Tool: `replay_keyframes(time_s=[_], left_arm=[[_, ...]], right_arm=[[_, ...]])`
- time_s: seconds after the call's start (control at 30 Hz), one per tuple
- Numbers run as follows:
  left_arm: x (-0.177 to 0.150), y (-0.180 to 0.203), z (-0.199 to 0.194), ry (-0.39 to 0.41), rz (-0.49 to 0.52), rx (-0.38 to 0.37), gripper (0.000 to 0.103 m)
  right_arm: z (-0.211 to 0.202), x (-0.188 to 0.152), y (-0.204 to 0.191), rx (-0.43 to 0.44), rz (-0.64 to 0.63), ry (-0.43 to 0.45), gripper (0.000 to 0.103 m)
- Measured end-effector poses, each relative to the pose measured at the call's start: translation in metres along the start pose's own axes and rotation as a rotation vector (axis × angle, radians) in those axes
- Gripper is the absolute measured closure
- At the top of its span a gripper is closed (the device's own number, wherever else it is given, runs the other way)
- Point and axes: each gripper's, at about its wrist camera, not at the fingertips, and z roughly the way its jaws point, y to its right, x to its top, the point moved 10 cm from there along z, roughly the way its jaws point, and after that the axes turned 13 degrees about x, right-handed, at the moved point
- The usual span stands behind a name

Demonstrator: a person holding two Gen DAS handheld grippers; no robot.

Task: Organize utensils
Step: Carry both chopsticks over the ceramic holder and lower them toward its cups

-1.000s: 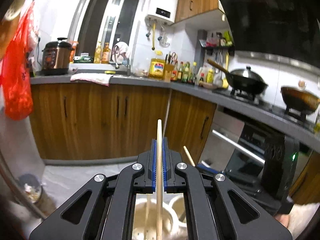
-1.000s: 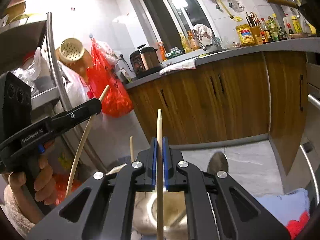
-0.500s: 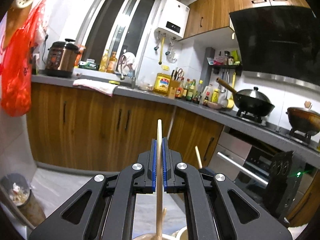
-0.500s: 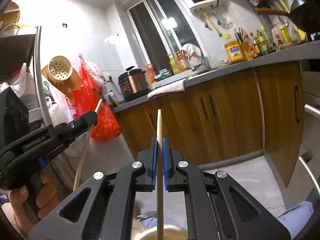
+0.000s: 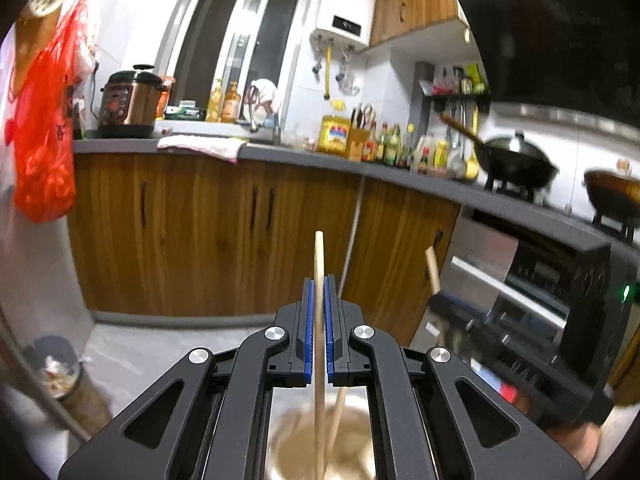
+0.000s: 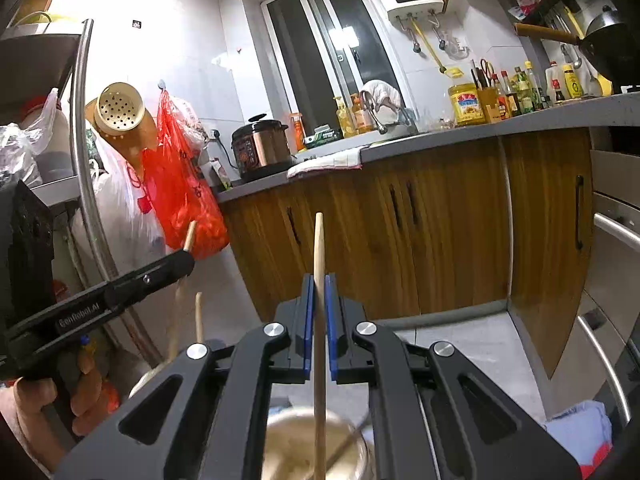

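So both grippers have a chopstick each here. The left gripper has its blue pads clamped tight on a wooden chopstick, which runs straight up the middle of the view, tip poking out past the fingertips and the lower end dropping down between the black linkage arms. Right under it there's a pale round utensil holder, pretty blurry, with another stick leaning inside it.

Same deal on the other side: the right gripper is closed on its own chopstick, held upright dead center between the pads, top end sticking out above them. Its lower end goes down over a beige cup-like container; can't tell if it touches the bottom.

From the right wrist view you can also see the left gripper off to the left, in the person's hand, with its chopstick angled up past the fingers. One more loose stick stands just beside it.

Background is wooden kitchen cabinets, a rice cooker on the grey counter, and a red plastic bag hanging on the wall.
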Motion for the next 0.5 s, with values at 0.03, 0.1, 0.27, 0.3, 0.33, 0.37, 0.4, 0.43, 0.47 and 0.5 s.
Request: replay_keyframes(time_s=[0.03,0.1,0.27,0.3,0.33,0.37,0.4,0.43,0.47,0.5], left_arm=[[-0.004,0.000,-0.005,-0.012,0.020,0.016,0.098],[-0.010,-0.001,-0.012,-0.039,0.047,0.038,0.098],[-0.030,-0.002,-0.032,-0.125,0.091,0.085,0.098],[-0.030,-0.001,-0.034,-0.126,0.100,0.094,0.098],[-0.033,0.000,-0.039,-0.132,0.118,0.110,0.098],[-0.036,0.001,-0.042,-0.141,0.132,0.121,0.098],[-0.037,0.002,-0.045,-0.142,0.137,0.124,0.098],[-0.038,0.004,-0.049,-0.140,0.148,0.132,0.098],[-0.040,0.005,-0.052,-0.140,0.161,0.142,0.098],[-0.040,0.007,-0.054,-0.141,0.166,0.146,0.098]], right_arm=[[-0.006,-0.002,-0.002,0.001,-0.004,-0.006,0.097],[-0.018,-0.006,-0.007,0.000,-0.014,-0.025,0.097],[-0.041,-0.015,-0.023,-0.007,-0.051,-0.047,0.097],[-0.046,-0.017,-0.028,-0.008,-0.065,-0.051,0.098],[-0.050,-0.019,-0.032,-0.006,-0.075,-0.057,0.098],[-0.052,-0.021,-0.035,-0.003,-0.079,-0.063,0.098],[-0.055,-0.024,-0.038,0.000,-0.082,-0.071,0.098],[-0.058,-0.028,-0.041,0.004,-0.081,-0.084,0.098],[-0.057,-0.031,-0.042,0.007,-0.075,-0.098,0.098],[-0.057,-0.036,-0.042,0.010,-0.067,-0.116,0.098]])
